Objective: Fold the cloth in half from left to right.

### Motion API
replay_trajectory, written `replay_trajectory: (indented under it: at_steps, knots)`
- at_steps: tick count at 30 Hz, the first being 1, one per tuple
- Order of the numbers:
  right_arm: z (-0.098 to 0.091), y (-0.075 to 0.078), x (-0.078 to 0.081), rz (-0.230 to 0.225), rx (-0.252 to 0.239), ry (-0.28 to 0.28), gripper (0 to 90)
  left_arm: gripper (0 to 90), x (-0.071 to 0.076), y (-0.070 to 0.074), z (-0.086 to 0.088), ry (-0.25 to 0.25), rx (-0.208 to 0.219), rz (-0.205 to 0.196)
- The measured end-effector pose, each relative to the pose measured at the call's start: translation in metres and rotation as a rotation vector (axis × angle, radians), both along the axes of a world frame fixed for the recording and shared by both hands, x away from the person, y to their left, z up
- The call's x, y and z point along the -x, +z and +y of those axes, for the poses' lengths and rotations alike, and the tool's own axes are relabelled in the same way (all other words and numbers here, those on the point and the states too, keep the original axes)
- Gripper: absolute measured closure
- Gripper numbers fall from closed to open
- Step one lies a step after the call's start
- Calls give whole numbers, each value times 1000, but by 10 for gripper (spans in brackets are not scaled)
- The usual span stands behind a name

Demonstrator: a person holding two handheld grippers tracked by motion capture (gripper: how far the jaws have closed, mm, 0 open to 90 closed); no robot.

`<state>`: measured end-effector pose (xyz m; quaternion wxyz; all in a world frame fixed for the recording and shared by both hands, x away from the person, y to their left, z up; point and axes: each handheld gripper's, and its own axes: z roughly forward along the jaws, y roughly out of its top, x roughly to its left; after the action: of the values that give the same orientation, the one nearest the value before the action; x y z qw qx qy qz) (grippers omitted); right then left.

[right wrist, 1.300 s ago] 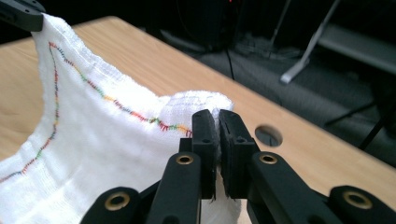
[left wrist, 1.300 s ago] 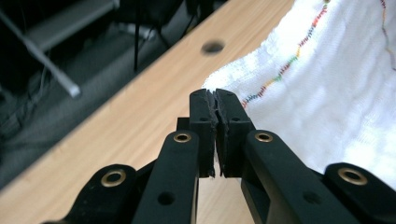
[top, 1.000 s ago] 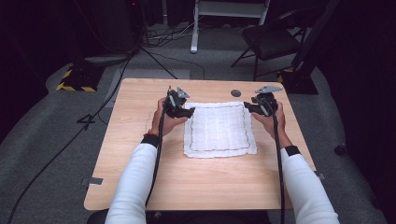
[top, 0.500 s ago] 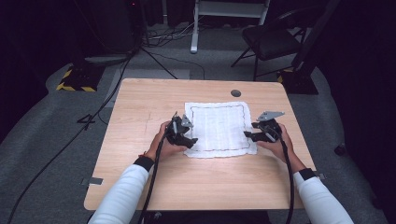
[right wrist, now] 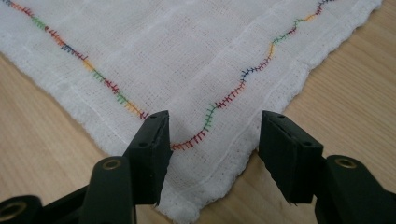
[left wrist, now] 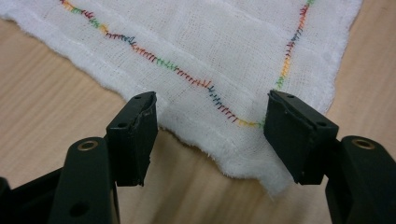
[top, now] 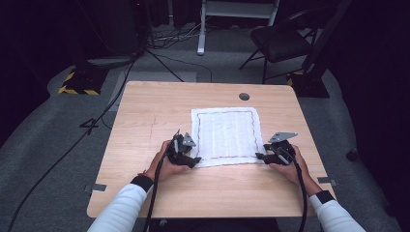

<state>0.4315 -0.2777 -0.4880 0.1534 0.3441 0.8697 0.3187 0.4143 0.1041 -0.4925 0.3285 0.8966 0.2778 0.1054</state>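
A white cloth with a coloured stitched border lies flat on the wooden desk, a little right of its middle. The left gripper sits at the cloth's near left corner, its jaws apart and just closing a little, one either side of that corner, which lies between them unpinched. The right gripper sits at the cloth's near right corner, jaws apart with that corner between them and not clamped.

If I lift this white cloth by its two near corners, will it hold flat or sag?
The white cloth will probably sag: its loose gauze weave lies limp on the table. It looks thin, so likely very light. The frayed hem may slip from the open left gripper and right gripper unless pinched well inside the stitching.
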Motion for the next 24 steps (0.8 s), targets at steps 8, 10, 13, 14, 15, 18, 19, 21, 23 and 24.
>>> replay_trajectory:
  at_steps: [8,10,13,14,15,18,19,21,23,24]
  knots:
    - [-6,-1,32,24,-16,39,428,343,38,-2,3,-33,24,18]
    - [-10,-2,40,45,-40,42,414,342,48,-2,5,-48,31,19]
    - [-14,-2,56,46,-45,56,410,328,61,-3,6,-65,36,16]
    - [-15,-2,59,47,-43,59,410,319,64,-2,6,-69,35,17]
    - [-15,-2,64,46,-40,60,409,288,67,-1,7,-73,27,16]
    - [-15,0,69,33,-14,67,383,264,70,2,10,-85,40,2]
    - [-14,2,72,22,-3,78,361,249,67,8,14,-72,59,-15]
    - [-11,6,72,7,-22,87,361,244,64,11,17,-55,66,-31]
    - [-3,11,72,-12,-31,106,361,240,49,18,24,-12,88,-57]
    - [3,12,72,-23,-29,124,363,241,43,19,26,2,89,-61]
